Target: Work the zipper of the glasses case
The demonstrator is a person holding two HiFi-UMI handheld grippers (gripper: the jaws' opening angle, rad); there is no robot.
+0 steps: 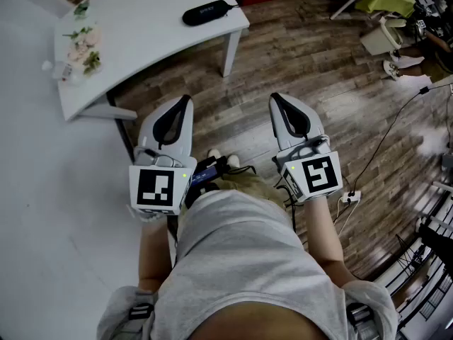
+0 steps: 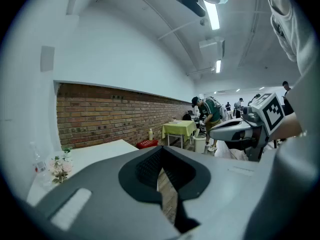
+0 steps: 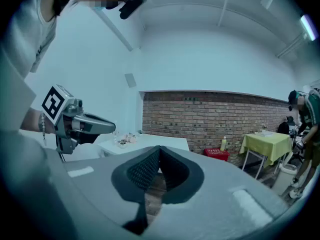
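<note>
glasses case (image 1: 207, 11): black | table (image 1: 156, 37): white | floor (image 1: 297, 55): brown planks

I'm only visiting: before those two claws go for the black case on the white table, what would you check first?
1. Glasses case in sight on the white table: ok.
2. Left gripper empty, jaws together: ok.
3. Right gripper empty, jaws together: ok.
4. Grippers at the case: not ok, both hang over the wooden floor, short of the table.
5. Zipper pull's place: cannot tell, too small.
6. Flowers clear of the case: ok, at the table's other end.
</note>
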